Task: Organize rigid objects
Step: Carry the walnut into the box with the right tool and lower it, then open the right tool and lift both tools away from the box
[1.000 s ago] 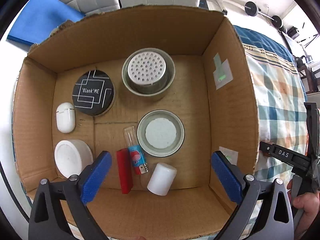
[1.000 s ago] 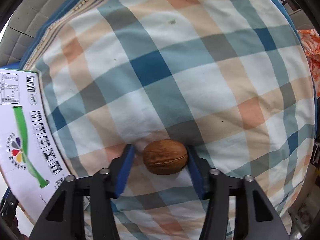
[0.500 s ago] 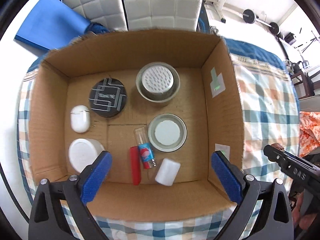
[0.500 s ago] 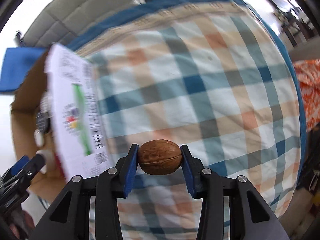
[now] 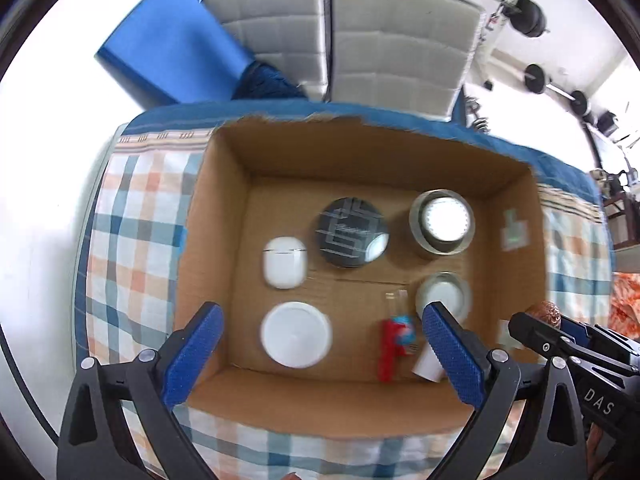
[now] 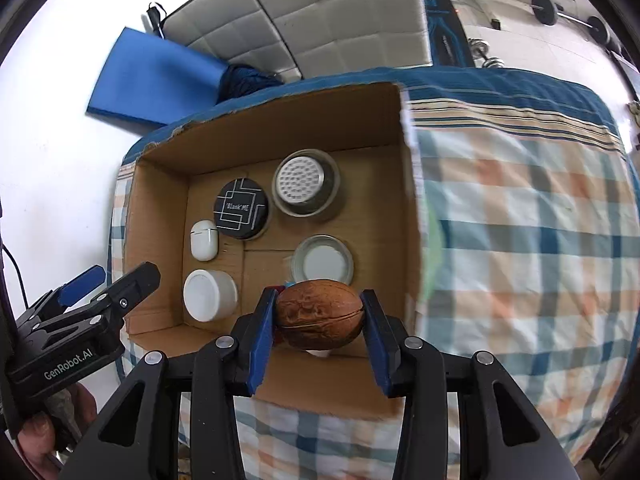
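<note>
Left wrist view first: the left gripper [image 5: 320,354] is spread wide with nothing between its blue pads, hovering over the near edge of the cardboard box [image 5: 224,240]. In the lower right corner of the frame you can spot the right gripper [image 5: 540,320] poking in with the walnut [image 5: 543,311] at its tip, roughly over the box's right wall. The box floor already has a white earbud case [image 5: 284,262], a white round tub [image 5: 296,334], a black patterned disc [image 5: 351,236] and a metal strainer cup [image 5: 442,222]. It's all a bit blurry, so the small red and blue stuff near the bottom is hard to call.

Right wrist view: the right gripper is closed snug on the walnut [image 6: 319,314], pads on its two ends, sitting low centre in the frame above the box's near side. If I were doing this, I'd carry it a little further in, lower it onto bare cardboard near the jar lid [image 6: 323,264], and only then ease the claw apart, since a walnut will probably roll if dropped from height.

Surface is a checked cloth [image 6: 520,240] in blue, orange and white with a dark blue border. Upper part of the frame shows a grey tufted cushion [image 6: 320,24], a blue mat [image 6: 156,76] at upper left, and barbells [image 6: 568,12] on the floor at upper right.
</note>
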